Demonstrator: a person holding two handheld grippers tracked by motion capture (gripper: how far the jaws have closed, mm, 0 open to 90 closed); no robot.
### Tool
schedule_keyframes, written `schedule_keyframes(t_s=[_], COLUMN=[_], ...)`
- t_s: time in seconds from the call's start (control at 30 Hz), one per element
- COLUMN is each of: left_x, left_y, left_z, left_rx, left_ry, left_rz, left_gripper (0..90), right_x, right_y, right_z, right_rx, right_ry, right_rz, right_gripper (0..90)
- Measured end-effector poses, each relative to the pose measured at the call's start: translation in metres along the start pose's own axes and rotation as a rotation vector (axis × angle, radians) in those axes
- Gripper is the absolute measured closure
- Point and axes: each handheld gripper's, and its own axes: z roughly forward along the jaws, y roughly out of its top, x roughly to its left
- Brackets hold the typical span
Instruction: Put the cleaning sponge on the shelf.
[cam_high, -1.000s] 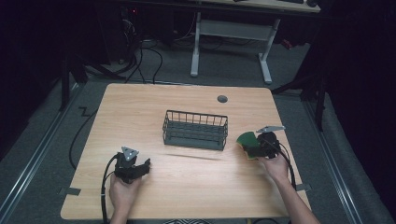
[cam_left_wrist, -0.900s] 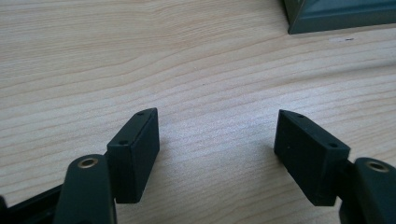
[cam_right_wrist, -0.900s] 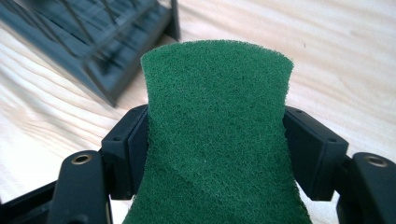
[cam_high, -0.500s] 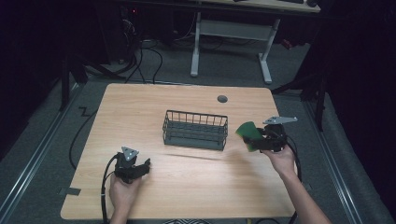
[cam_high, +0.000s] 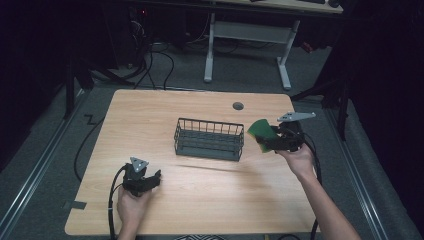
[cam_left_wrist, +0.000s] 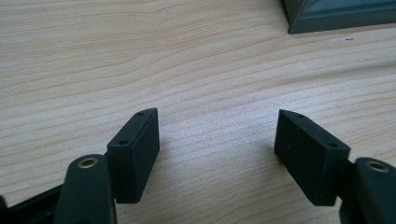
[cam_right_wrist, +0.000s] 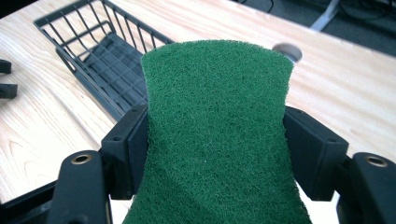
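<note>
The fingers (cam_right_wrist: 126, 154) of the right gripper (cam_right_wrist: 215, 154), blocky black pads, pinch a green scouring pad (cam_right_wrist: 217, 135) across its width, so its coarse, fibrous sheet narrows at the waist between them. The pad's long axis runs out along the fingers, and its free end points toward the basket (cam_high: 209, 138); in the high view the pad (cam_high: 262, 133) is held above the surface (cam_high: 150, 115), just beside the basket's right end, tilted with its far edge raised. The right hand (cam_high: 298, 159) grips the tool from behind, forearm reaching in from the lower right. The basket is a dark wire rectangle with a solid floor, its long side lying across the pale wood-grain surface. Below and left of the basket, the left gripper (cam_high: 142, 179) rests low on the surface, held by the left hand (cam_high: 131, 206); its fingers (cam_left_wrist: 135, 151) are spread wide with bare wood between them, a corner of the basket (cam_left_wrist: 341, 14) ahead.
</note>
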Motion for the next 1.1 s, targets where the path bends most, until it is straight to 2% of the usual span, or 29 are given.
schedule_keyframes(t_s=[0.4,0.7,0.83,1.1], left_x=[0.0,0.0,0.0,0.0], left_y=[0.0,0.0,0.0,0.001], left_z=[0.0,0.0,0.0,0.001], left_rx=[0.0,0.001,0.002,0.002], left_ry=[0.001,0.002,0.001,0.002], left_rz=[-0.001,-0.003,-0.003,-0.003], left_gripper=[31.5,31.5,31.6,31.4], right_x=[0.008,0.014,0.017,0.02], right_y=[0.018,0.038,0.045,0.057], right_z=[0.003,0.018,0.024,0.041], right_rx=[-0.004,0.009,0.019,0.038], right_ry=[0.023,0.063,0.054,0.055], right_rz=[-0.054,-0.079,-0.112,-0.122], right_gripper=[30.3,30.3,30.3,30.3])
